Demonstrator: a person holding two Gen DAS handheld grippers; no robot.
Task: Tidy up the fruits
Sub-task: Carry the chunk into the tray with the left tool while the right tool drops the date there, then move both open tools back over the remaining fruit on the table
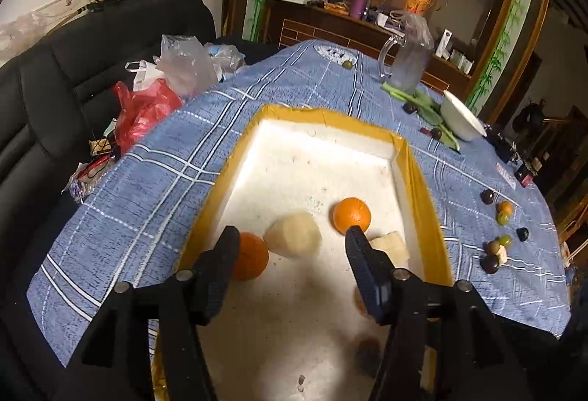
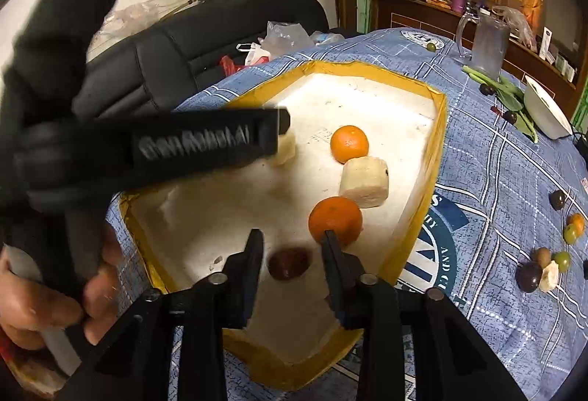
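A white foam box [image 2: 367, 100] with a yellow taped rim lies open on the counter [image 2: 496, 180], holding two oranges [image 2: 349, 143] [image 2: 335, 219], two pale peeled chunks [image 2: 364, 181] [image 1: 293, 234] and a dark reddish fruit [image 2: 288, 263], blurred. More small fruits, dark, green and orange [image 2: 544, 263], lie scattered on the checked cloth beside it.

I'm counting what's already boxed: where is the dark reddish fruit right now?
In the right wrist view the dark reddish fruit lies on the floor of the white foam box, between the right gripper's open fingers, just below-left of the nearest orange.
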